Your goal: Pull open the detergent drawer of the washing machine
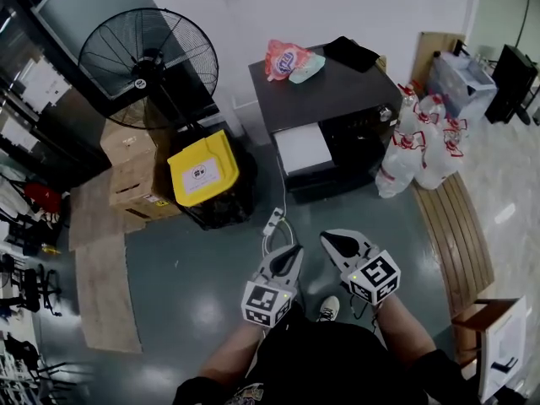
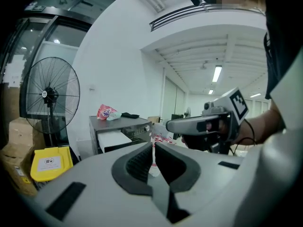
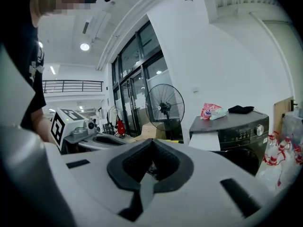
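A dark grey washing machine (image 1: 337,108) stands against the far wall. Its white detergent drawer (image 1: 302,148) is at the upper left of its front, also seen in the left gripper view (image 2: 113,140) and the right gripper view (image 3: 207,141). I cannot tell how far out the drawer stands. My left gripper (image 1: 291,251) and right gripper (image 1: 336,241) hang side by side over the floor, well short of the machine. Both point toward it. The left gripper's jaws (image 2: 153,145) are shut on nothing. The right gripper's jaws (image 3: 151,143) are likewise shut and hold nothing.
A black pedestal fan (image 1: 148,66), cardboard boxes (image 1: 131,171) and a yellow-lidded bin (image 1: 202,169) stand left of the machine. White bags with red print (image 1: 422,142) and a wooden bench (image 1: 456,234) are on its right. A power strip (image 1: 273,221) lies on the floor ahead. A packet (image 1: 285,59) and a black cloth (image 1: 350,53) rest on the machine.
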{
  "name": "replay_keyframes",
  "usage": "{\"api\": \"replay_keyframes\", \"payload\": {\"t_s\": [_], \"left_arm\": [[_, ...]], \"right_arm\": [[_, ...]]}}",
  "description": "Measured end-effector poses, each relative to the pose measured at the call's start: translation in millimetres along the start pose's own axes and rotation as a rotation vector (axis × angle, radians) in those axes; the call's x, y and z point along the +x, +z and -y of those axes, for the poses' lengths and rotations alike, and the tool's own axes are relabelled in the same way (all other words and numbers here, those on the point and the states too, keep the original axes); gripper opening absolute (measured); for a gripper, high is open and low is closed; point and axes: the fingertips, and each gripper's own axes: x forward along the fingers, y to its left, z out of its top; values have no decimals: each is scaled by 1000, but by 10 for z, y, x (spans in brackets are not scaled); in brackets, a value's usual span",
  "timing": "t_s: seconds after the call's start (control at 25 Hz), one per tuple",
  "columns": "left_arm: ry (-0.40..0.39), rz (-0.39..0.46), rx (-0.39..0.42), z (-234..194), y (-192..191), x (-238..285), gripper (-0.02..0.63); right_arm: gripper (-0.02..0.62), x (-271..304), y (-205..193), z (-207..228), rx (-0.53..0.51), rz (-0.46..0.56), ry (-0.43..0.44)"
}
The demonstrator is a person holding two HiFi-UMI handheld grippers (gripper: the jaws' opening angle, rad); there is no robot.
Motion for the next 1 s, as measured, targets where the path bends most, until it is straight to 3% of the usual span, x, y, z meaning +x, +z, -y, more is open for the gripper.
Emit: {"api": "replay_keyframes", "payload": {"t_s": [1.0], "left_arm": [[-15,27,-13,130,13,162,17]], "right_arm": [[3,-169,-47,46,5,-21,-9]]}}
